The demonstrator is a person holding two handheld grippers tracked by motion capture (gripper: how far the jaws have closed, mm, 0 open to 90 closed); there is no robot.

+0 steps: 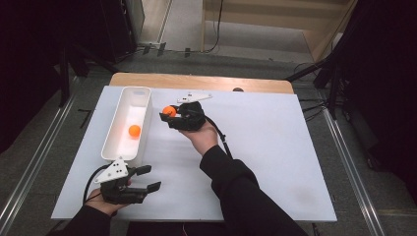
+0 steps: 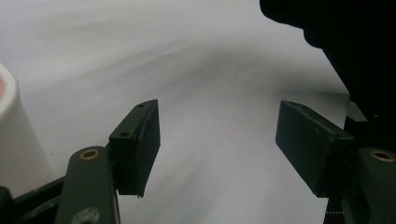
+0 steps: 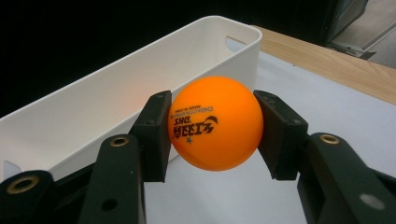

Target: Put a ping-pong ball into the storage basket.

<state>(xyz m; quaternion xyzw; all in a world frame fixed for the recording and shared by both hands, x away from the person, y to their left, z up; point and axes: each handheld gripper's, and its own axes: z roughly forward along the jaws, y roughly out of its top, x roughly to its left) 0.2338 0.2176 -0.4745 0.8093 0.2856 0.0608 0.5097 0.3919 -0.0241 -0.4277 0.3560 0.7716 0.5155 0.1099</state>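
The right tongs point(image 1: 167, 114) clamp an orange ball point(image 1: 169, 110) between both pads, just beside the bin point(image 1: 124, 147) at its 3 o'clock side, above the white table point(image 1: 275, 147). In the right gripper view the ball point(image 3: 215, 123) sits squarely between the two black pads, its printed logo upside down, with the bin's point(image 3: 116, 98) long white wall right behind it toward 10 o'clock and a strip of wooden edge point(image 3: 327, 60) at 2 o'clock.

A second ball point(image 1: 134, 130) lies inside the bin, about halfway along its length, close to the right wall.

The left tongs point(image 1: 147, 178) rest near the table's 7 o'clock corner, just below the bin's near end, with jaws wide and nothing between them. In the left gripper view the left tongs point(image 2: 217, 147) show bare table between the pads, the bin's rounded corner point(image 2: 14, 140) at 9 o'clock and a dark sleeve point(image 2: 345, 42) at 1 o'clock
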